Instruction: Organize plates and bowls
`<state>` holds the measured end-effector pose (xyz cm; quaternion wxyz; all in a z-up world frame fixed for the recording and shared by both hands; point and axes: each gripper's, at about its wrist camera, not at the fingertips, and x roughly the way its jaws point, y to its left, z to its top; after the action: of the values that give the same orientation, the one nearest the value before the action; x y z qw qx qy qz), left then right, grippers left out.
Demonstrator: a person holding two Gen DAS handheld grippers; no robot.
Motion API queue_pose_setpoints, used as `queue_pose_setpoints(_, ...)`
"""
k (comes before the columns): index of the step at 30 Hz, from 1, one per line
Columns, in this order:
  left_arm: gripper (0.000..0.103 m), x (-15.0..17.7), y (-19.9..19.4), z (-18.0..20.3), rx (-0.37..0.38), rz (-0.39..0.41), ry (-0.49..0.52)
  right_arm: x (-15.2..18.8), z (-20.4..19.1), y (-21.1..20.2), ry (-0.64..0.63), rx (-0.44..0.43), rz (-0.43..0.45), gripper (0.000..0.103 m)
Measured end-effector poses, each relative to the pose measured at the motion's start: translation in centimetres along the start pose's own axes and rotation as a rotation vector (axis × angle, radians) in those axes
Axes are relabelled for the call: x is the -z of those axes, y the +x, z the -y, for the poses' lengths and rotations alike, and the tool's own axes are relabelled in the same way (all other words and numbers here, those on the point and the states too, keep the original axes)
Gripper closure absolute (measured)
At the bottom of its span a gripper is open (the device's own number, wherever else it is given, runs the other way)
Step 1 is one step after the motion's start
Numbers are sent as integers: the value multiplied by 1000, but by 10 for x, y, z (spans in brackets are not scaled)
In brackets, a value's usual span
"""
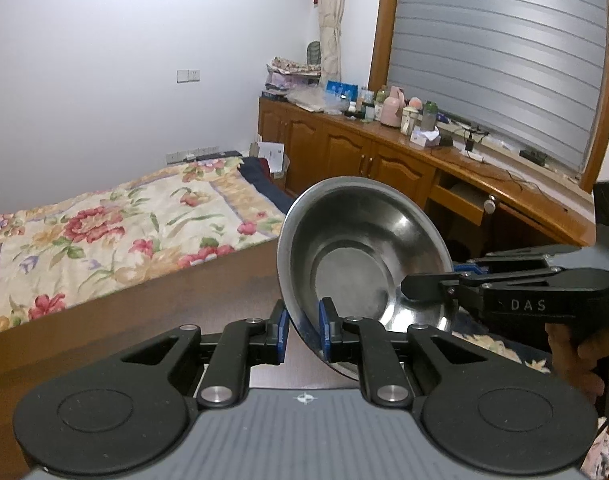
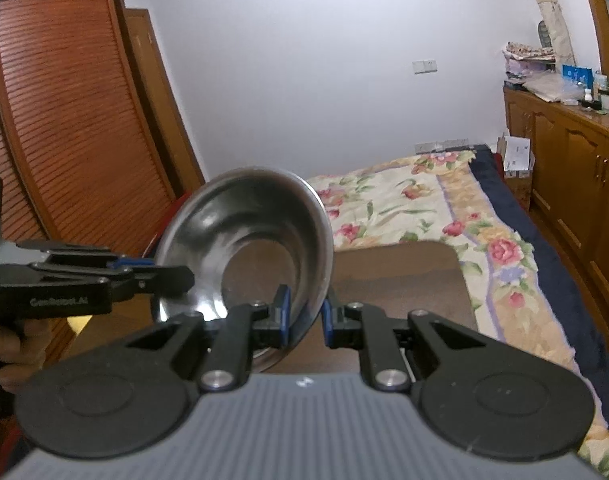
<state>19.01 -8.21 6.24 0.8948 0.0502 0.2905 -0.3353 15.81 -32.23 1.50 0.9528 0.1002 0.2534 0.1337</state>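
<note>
A shiny steel bowl (image 1: 364,256) is held in the air, tilted on edge, above a dark brown table (image 1: 208,304). My left gripper (image 1: 302,334) has its blue pads around the bowl's near rim, shut on it. My right gripper (image 1: 432,286) comes in from the right and grips the opposite rim. In the right wrist view the same bowl (image 2: 244,240) sits tilted between my right gripper's (image 2: 306,318) blue pads, with the left gripper (image 2: 172,276) holding its far rim from the left.
The table (image 2: 404,280) stands against a bed with a floral quilt (image 1: 104,232). A wooden cabinet (image 1: 384,160) with bottles and clutter runs along the right wall. A wooden louvred wardrobe (image 2: 64,120) stands at the left.
</note>
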Motion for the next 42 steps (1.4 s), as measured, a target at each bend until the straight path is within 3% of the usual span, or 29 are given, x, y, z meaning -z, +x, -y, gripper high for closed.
queue_pose_setpoints(8, 85, 28, -6, 2, -2, -41, 1, 19, -17, -3, -42, -2, -66, 85)
queue_pose_setpoints(26, 85, 94, -22, 11, -16, -52, -84, 71, -36, -9, -32, -46, -144, 84)
queue_pose_setpoints(42, 82, 114, -15, 26, -107, -57, -1, 87, -46, -7, -68, -11, -145, 84)
